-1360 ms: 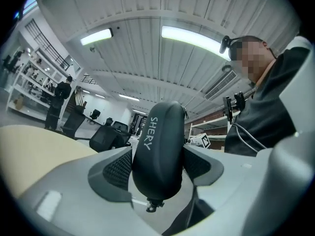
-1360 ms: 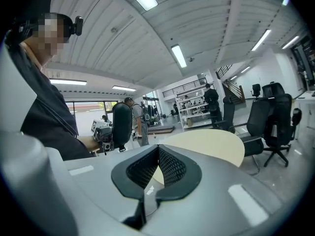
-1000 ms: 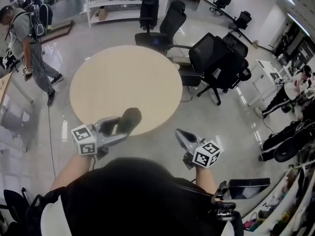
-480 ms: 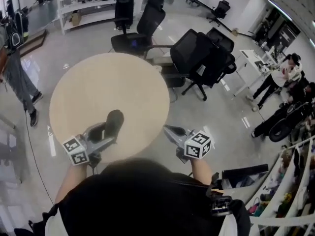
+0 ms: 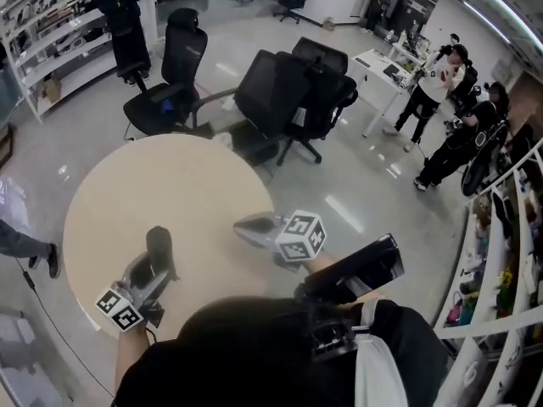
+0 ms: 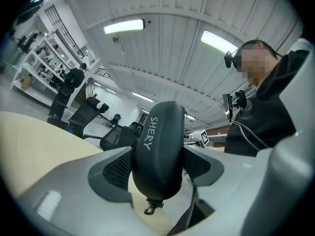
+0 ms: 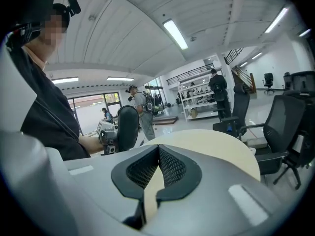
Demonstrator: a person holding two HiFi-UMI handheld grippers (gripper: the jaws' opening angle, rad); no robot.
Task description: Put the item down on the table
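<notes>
**A:** The black oval zip case with white lettering [image 6: 158, 146] is clamped in your left gripper [image 5: 155, 261]. It stands on end between the pads, and the jaws are spread fairly wide round its middle. It hangs over the near left part of the round beige wooden table [image 5: 161, 185], and I can't see it resting there.

**B:** So you're still carrying it in, and nothing is set down yet. Your right gripper [image 5: 244, 225] has its jaws brought together with the tips meeting and nothing between them. It hovers over the near right edge of the table.

**A:** Next, I'd say, you lower the case until it meets the wood, and only then spread the jaws. On end it's narrow and may topple, so laying it on its side looks safer.

**B:** A second ago both your grippers hung at the near rim, and the right one was out over the floor. Now both have come forward over the tabletop, and the case sits further in from the edge. Your grip on it looks unchanged. Your view has swung too. The black office chairs [image 5: 271, 91], which were far to the right, now stand far and centre.
</notes>
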